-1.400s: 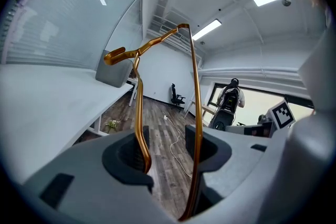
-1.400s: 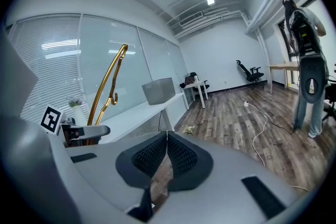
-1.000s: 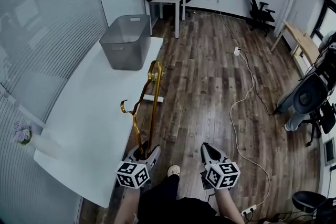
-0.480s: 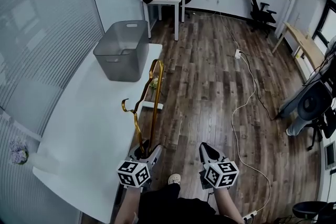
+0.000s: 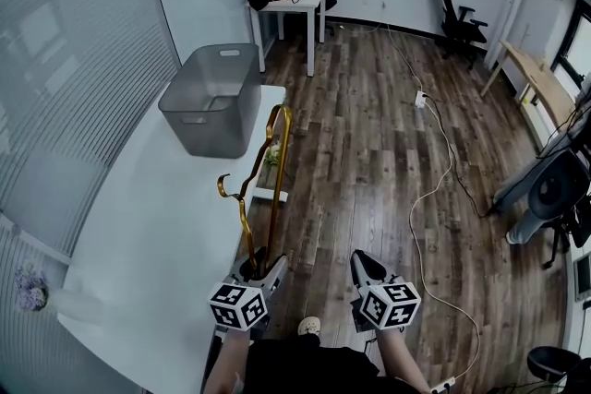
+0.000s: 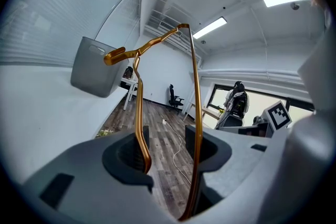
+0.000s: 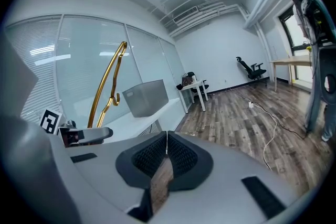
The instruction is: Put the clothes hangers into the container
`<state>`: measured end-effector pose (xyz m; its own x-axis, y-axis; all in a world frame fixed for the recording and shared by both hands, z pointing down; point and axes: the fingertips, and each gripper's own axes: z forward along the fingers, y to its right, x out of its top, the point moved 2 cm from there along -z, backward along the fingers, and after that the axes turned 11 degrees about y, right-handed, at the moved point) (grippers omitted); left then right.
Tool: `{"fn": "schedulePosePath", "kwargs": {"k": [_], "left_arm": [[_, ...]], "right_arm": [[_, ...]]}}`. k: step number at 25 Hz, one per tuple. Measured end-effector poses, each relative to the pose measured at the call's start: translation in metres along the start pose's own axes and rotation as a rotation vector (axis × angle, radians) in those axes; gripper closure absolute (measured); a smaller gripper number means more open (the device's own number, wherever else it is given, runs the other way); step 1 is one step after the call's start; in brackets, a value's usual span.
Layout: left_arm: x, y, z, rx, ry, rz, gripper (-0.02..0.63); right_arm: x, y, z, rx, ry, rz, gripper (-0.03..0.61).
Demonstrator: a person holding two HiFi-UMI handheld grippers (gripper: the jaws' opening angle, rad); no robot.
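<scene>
A gold clothes hanger (image 5: 279, 152) stands upright over the table's right edge, with my left gripper (image 5: 259, 268) shut on its lower end. In the left gripper view its two wire arms (image 6: 139, 113) run up between the jaws, one against each pad, hook at the top left. The grey container (image 5: 199, 118) stands open on the far end of the white table (image 5: 148, 226), well beyond the hanger, and shows too as the grey container (image 6: 94, 68). My right gripper (image 5: 366, 267) hangs over the wood floor, shut and empty, its pads together (image 7: 167, 152). From there the hanger (image 7: 107, 81) and the container (image 7: 144, 97) are at left.
A glass wall with blinds runs along the table's left side. A small white side table (image 5: 295, 0) with dark things on it stands behind the container. A white cable (image 5: 434, 152) trails over the wood floor. An office chair (image 5: 457, 18) and a desk (image 5: 531, 74) are at the far right.
The head view has drifted: the container and table now sit a little lower and further left in it. The hanger stays in my left gripper; the right gripper has barely moved.
</scene>
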<state>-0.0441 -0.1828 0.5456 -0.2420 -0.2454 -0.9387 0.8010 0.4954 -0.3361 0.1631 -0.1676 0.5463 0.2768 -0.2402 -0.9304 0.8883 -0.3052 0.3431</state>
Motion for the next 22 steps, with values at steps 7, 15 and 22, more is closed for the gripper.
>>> {"fn": "schedulePosePath", "kwargs": {"k": [7, 15, 22], "left_arm": [[-0.001, -0.004, 0.017, -0.039, -0.015, -0.006, 0.393], [-0.015, 0.000, 0.016, -0.060, -0.062, -0.026, 0.393], [-0.021, -0.004, 0.025, -0.065, -0.069, -0.026, 0.393]], "right_arm": [[0.004, 0.008, 0.008, -0.034, 0.019, 0.009, 0.548], [0.008, 0.034, -0.005, -0.118, 0.025, 0.011, 0.549], [-0.002, 0.043, 0.001, -0.124, 0.003, 0.013, 0.549]]}}
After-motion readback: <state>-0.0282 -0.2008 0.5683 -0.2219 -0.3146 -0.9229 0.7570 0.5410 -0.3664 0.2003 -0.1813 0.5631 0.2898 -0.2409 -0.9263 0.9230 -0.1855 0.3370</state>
